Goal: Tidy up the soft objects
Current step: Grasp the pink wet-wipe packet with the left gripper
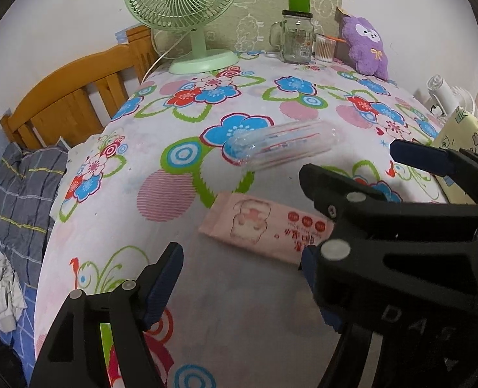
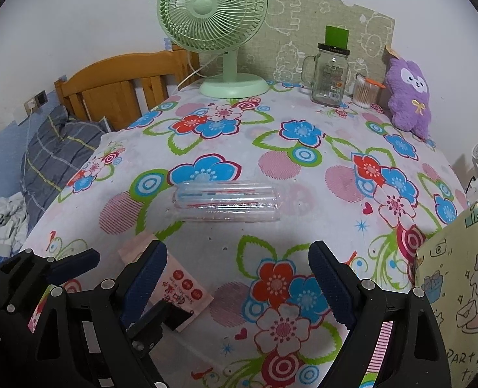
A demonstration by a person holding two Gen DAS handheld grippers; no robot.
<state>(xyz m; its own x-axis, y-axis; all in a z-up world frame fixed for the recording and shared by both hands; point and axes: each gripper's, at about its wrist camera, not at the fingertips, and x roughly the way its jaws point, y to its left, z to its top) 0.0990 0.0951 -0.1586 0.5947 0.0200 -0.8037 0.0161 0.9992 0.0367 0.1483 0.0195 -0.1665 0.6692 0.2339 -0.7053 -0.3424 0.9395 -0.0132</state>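
A pink wet-wipes pack (image 1: 264, 226) lies on the floral tablecloth, just ahead of my open, empty left gripper (image 1: 242, 281); it also shows in the right wrist view (image 2: 177, 287). A clear plastic pack of tissues (image 1: 284, 145) lies beyond it, also seen in the right wrist view (image 2: 226, 202). A purple plush toy (image 1: 366, 45) sits at the far right back (image 2: 408, 97). My right gripper (image 2: 239, 278) is open and empty above the cloth; it also shows in the left wrist view (image 1: 349, 161), right of the wipes pack. The left gripper shows in the right wrist view (image 2: 109, 278).
A green fan (image 2: 213, 26), a glass mug jar (image 2: 331, 74) and a cotton-swab cup (image 2: 365, 92) stand along the back wall. A yellow cartoon-print bag (image 2: 459, 291) stands at the table's right edge. A wooden bed frame (image 2: 116, 87) and bedding lie to the left.
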